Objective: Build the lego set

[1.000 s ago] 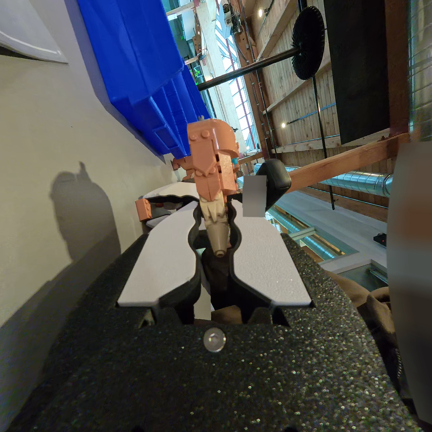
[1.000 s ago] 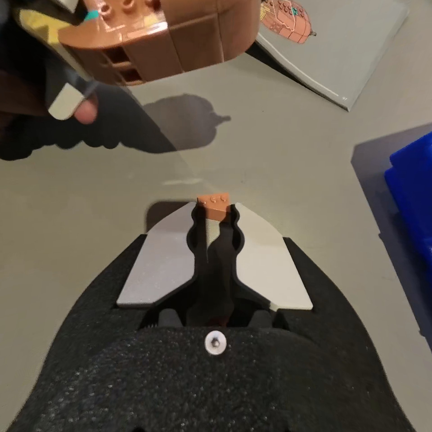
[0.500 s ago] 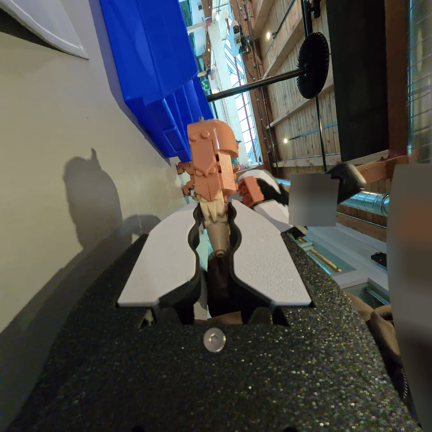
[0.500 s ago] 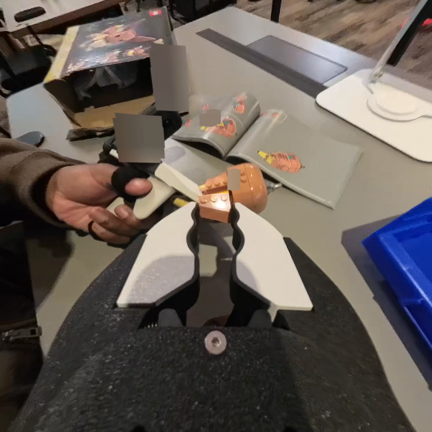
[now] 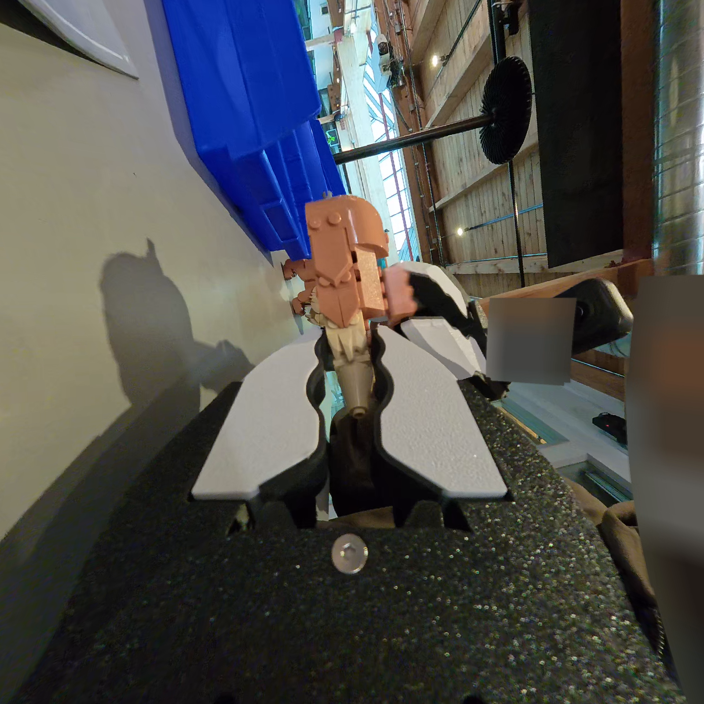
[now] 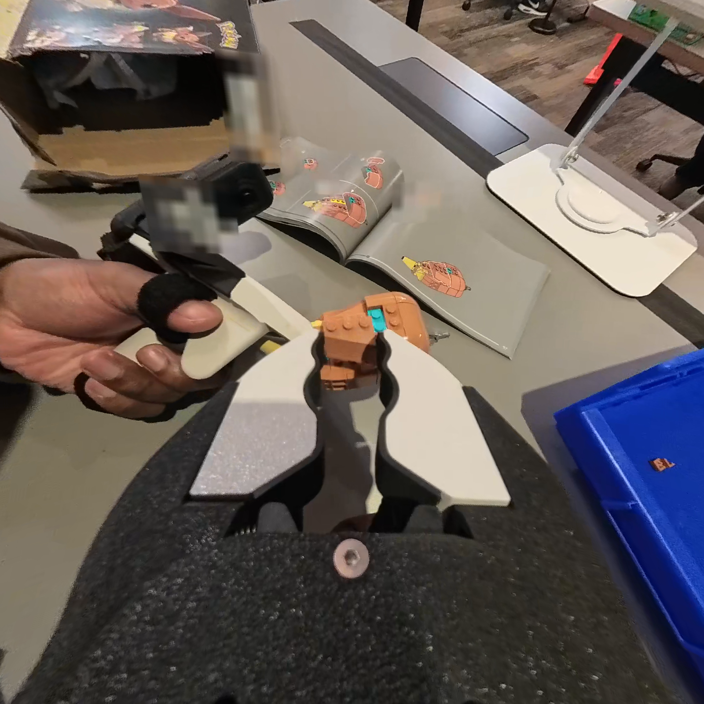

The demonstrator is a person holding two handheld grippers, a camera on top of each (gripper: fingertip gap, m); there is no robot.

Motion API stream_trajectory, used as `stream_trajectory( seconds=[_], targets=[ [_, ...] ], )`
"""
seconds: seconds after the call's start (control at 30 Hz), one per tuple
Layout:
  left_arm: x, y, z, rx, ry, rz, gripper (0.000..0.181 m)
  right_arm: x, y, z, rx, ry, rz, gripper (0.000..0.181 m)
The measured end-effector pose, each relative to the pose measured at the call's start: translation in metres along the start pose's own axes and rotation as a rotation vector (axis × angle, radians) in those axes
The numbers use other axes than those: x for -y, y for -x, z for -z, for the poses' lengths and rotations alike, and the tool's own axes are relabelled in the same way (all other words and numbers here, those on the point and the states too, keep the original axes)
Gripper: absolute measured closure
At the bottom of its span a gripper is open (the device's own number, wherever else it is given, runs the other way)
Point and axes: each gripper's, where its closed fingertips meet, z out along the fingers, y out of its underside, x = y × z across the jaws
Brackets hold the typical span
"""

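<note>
The left tongs (image 5: 348, 356) are closed on the tan cone end of the brown lego model (image 5: 344, 266), holding it up off the desk (image 6: 381, 106). The right tongs (image 6: 348, 343) pinch a small brown brick (image 6: 350, 362) and press it against the model's side. A blue bin (image 6: 647, 457) sits at the desk's right edge, an open instruction booklet (image 6: 438, 266) lies beyond the model, and a torn cardboard box (image 6: 114, 95) stands at the far left corner.

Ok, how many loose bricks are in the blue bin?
1: a small brown brick lying in the blue bin, near the picture's right edge. Much of the bin is out of frame, so more may be hidden.
</note>
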Motion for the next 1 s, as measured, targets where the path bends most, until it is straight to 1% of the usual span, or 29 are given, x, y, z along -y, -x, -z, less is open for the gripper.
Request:
stream_trajectory(
  seconds=[0.17, 0.3, 0.4, 0.5, 0.57, 0.73, 1.0],
  targets=[
    [0.0, 0.0, 0.0, -0.002, -0.001, 0.007, 0.16, -0.001, 0.0, 0.0, -0.006, 0.001, 0.014, 0.15],
    [0.001, -0.001, 0.0, -0.012, -0.009, 0.015, 0.16, 0.0, -0.003, 0.004, -0.022, -0.027, 0.047, 0.145],
    [0.003, -0.001, 0.001, -0.014, -0.016, 0.022, 0.16, -0.001, -0.004, 0.011, -0.035, -0.075, 0.165, 0.144],
    [0.004, 0.0, 0.001, -0.006, -0.02, 0.025, 0.16, -0.007, -0.004, 0.016, -0.069, -0.117, 0.376, 0.144],
    [0.005, 0.002, 0.002, 0.002, -0.024, 0.024, 0.16, -0.014, 0.005, 0.016, -0.018, -0.133, 0.45, 0.145],
    [0.005, 0.005, 0.002, 0.017, -0.026, 0.023, 0.16, -0.009, 0.023, 0.017, 0.134, -0.213, 0.368, 0.151],
    [0.002, 0.005, 0.001, 0.023, -0.004, 0.016, 0.159, -0.021, 0.021, -0.001, 0.107, -0.14, 0.389, 0.149]
  ],
)
